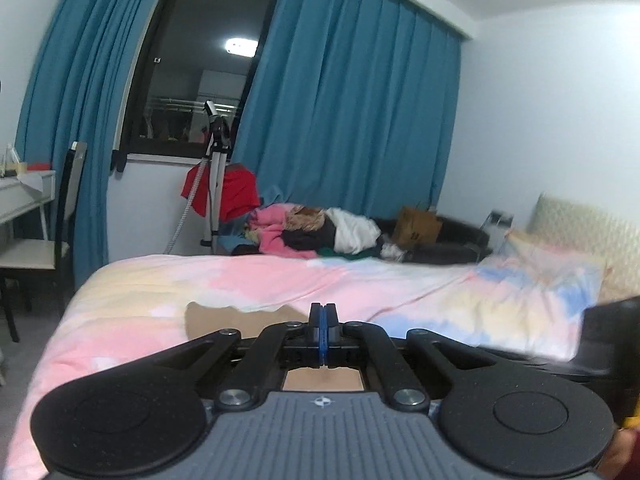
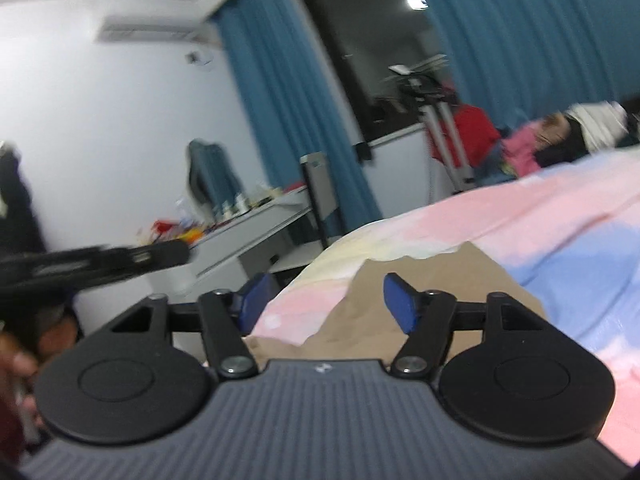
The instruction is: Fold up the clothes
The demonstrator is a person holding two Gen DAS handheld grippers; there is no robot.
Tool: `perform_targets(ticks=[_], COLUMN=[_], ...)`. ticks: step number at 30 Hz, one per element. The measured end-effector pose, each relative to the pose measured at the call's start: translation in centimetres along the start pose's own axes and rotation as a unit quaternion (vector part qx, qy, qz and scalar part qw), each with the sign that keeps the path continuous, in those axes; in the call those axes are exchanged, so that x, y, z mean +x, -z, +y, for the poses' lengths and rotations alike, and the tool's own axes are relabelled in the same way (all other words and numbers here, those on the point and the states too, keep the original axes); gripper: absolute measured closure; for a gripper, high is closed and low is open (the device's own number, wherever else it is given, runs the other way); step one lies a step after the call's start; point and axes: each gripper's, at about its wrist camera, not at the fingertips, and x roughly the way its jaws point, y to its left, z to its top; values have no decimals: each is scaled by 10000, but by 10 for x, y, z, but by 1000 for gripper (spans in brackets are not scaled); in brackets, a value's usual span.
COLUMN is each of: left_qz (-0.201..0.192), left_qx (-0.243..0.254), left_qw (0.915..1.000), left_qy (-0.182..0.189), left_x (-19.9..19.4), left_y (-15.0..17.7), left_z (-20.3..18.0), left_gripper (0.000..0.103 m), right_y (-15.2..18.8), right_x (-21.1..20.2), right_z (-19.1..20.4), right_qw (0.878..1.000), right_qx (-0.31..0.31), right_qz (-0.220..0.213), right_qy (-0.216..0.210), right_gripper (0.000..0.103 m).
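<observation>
The tan garment (image 1: pixel 224 318) is mostly hidden behind the left hand-held gripper (image 1: pixel 323 320), its near part unseen. In the right wrist view the clutter on the worktop (image 2: pixel 256 220) is too blurred to identify, and the clothes pile (image 2: pixel 560 136) smears together.

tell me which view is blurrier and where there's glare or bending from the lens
Right wrist view: clearly blurrier, with the desk, tripod and the left gripper smeared; a ceiling light glares in the dark window. Left wrist view: mostly sharp, slight smear at the right edge, a bright light reflection in the window, and the blue curtains bow from fisheye distortion.
</observation>
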Motion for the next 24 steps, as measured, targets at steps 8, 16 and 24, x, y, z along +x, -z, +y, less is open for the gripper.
perform_targets(ticks=[8,16,24], left_qz=[990,1764,1900], left_qx=[1015,2023,1845], left_qw=[9893,9619,9547], left_qy=[-355,-525,-1360], left_x=[31,56,74], left_y=[29,70,78], left_z=[-10,-29,-13], left_gripper=[79,43,94], right_y=[17,21,24], right_x=[23,26,23], right_z=[1,-31,-20], right_qw=[9943,9868,9888], right_qx=[-297,459,193], right_qz=[649,838,854], right_qy=[790,1310,1212], right_gripper=[36,36,36])
